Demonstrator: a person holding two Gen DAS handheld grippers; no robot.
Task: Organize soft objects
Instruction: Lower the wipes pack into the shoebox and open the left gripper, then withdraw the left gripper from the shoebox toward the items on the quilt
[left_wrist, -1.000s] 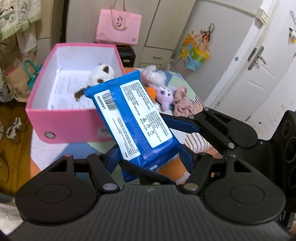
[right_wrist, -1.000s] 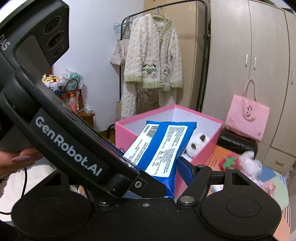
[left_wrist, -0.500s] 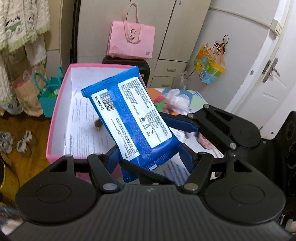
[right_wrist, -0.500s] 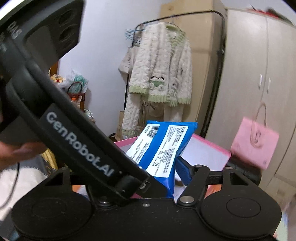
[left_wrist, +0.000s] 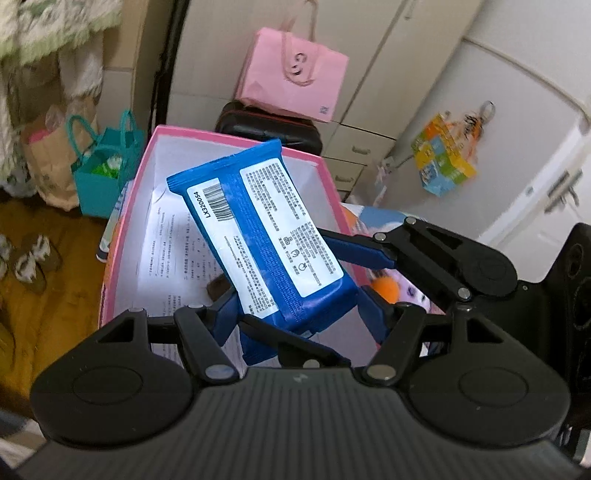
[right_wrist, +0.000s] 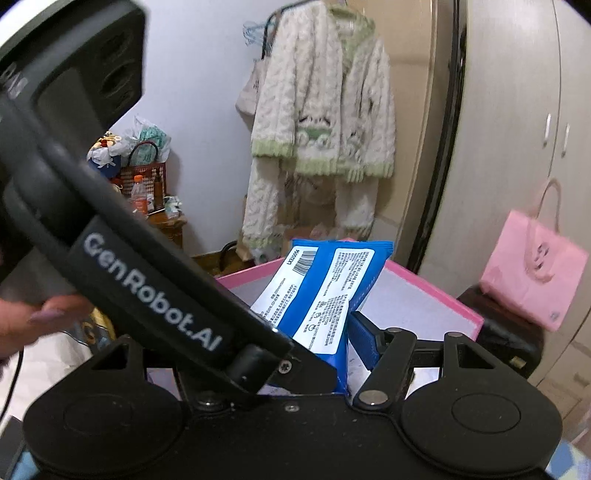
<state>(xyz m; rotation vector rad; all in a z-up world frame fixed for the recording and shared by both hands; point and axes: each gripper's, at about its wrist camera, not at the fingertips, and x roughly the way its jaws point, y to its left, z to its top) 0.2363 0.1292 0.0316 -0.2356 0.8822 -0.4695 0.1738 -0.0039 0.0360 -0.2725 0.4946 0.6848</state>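
I'm seeing a blue wipes pack (left_wrist: 266, 236), white labels and barcode facing up, tilting with its far end raised over the open pink box (left_wrist: 127, 206). The box is sitting with printed paper lining its white inside.

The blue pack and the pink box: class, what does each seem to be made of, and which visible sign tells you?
Blue pack: probably soft plastic film, slightly glossy; crimped end seams, creases and a printed white label suggest it.
Pink box: likely stiff cardboard, matt pink outside and white inside; thin straight walls and sharp corners.
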